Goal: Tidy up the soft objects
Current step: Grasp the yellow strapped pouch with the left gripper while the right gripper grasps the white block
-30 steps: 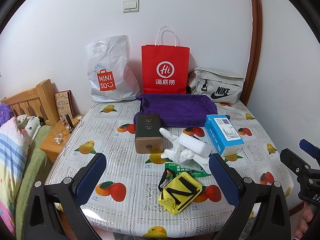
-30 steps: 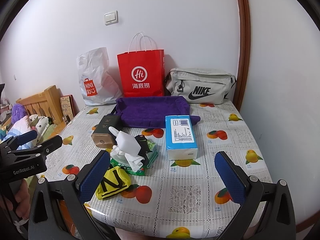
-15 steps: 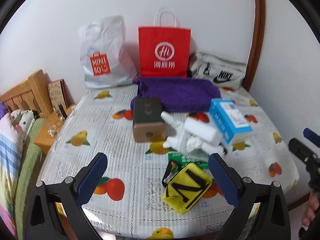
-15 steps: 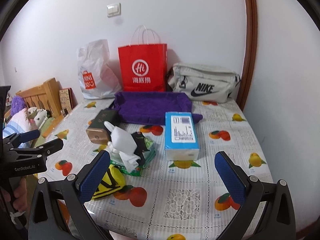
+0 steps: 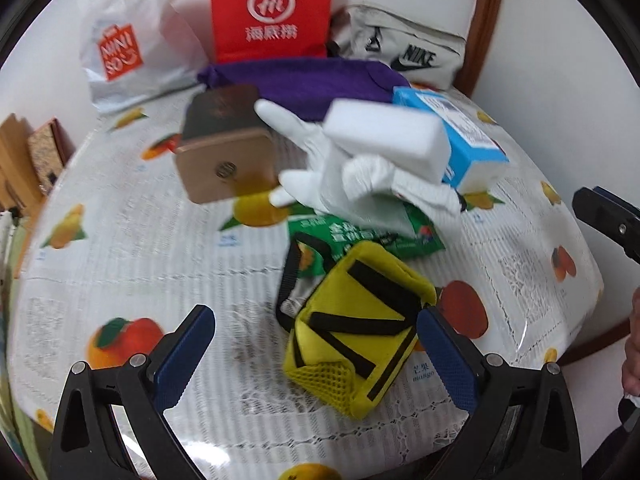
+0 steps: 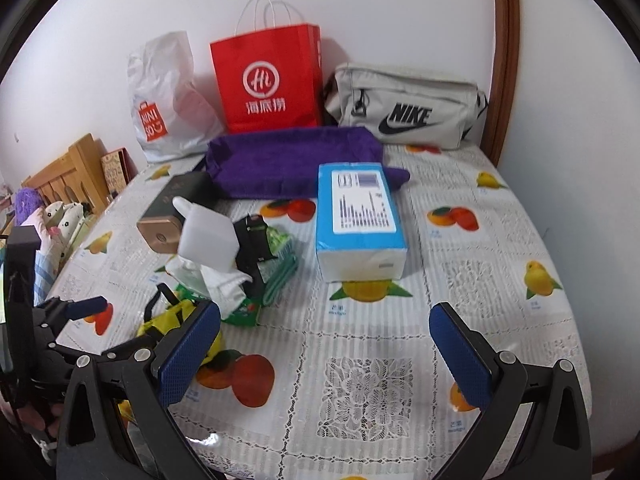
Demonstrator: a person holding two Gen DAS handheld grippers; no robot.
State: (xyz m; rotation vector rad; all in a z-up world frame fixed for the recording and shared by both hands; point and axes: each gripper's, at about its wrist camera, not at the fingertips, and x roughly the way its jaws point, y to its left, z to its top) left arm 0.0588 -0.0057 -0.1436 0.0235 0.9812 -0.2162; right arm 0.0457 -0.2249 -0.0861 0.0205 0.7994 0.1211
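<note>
A yellow mesh pouch with black straps lies near the table's front edge, just ahead of my open left gripper; its right finger is close beside the pouch. Behind it a pile holds a green packet, a white glove and a white foam block. A purple towel lies at the back. In the right wrist view the pile sits left of centre. My right gripper is open and empty above the tablecloth.
A blue tissue pack and a brown box flank the pile. A red paper bag, a white Miniso bag and a grey Nike bag stand against the wall. A wooden bed frame is at left.
My left gripper has moved forward and down toward the yellow pouch, which now looks much larger. My right gripper has moved slightly closer to the table. Both stay open.
</note>
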